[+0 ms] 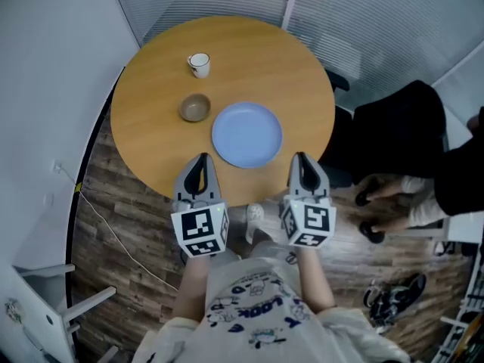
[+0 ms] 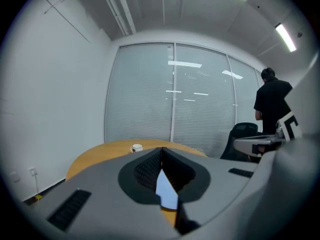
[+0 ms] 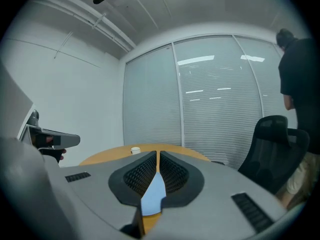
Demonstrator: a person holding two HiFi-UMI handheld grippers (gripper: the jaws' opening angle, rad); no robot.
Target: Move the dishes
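Three dishes, two grippers, one round table (image 1: 151,127).
One blue plate (image 1: 246,134) lies just ahead, between the left gripper (image 1: 200,159) and right gripper (image 1: 301,157); one brown bowl (image 1: 195,108) sits ahead of the left one; one white cup (image 1: 199,64) stands beyond it. Both grippers' jaws are pressed together, nothing between. In the gripper views the plate is a mere blue sliver behind the jaws, the bowl is hidden, and the cup peeks over. Plate and bowl are round, no long axis; cup is upright, mouth up, handle direction unclear.
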